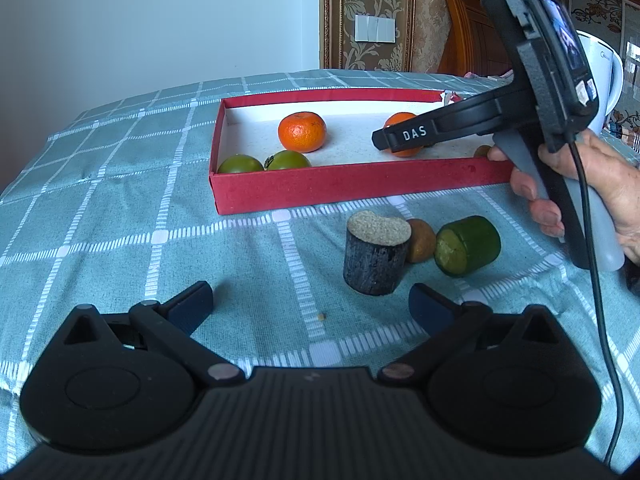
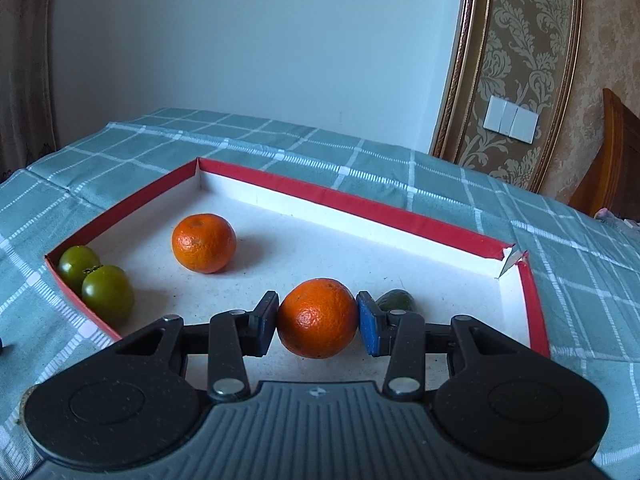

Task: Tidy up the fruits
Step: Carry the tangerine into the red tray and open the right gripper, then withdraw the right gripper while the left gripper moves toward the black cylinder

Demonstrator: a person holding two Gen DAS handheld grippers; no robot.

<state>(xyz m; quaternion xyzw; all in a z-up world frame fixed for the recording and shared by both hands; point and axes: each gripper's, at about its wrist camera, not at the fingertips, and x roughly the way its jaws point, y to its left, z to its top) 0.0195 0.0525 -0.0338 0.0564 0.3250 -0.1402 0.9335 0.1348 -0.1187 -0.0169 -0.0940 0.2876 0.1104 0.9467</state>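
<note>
A red box [image 1: 360,188] with a white floor [image 2: 344,248] lies on the checked tablecloth. In it are an orange [image 1: 302,131] [image 2: 203,242], two green tomatoes [image 1: 240,164] [image 2: 107,294] in the left corner, and a small dark green fruit [image 2: 396,301]. My right gripper [image 2: 318,322] is shut on a second orange [image 2: 318,318] [image 1: 402,120] over the box floor. My left gripper [image 1: 312,304] is open and empty above the cloth, in front of a dark sugarcane piece [image 1: 376,258], a brown fruit [image 1: 422,240] and a green cut piece [image 1: 468,246].
A white kettle [image 1: 608,80] stands at the far right on the table. A wooden chair [image 1: 464,28] stands behind the table. The hand holding the right gripper [image 1: 600,184] and its cable [image 1: 600,280] hang over the table's right side.
</note>
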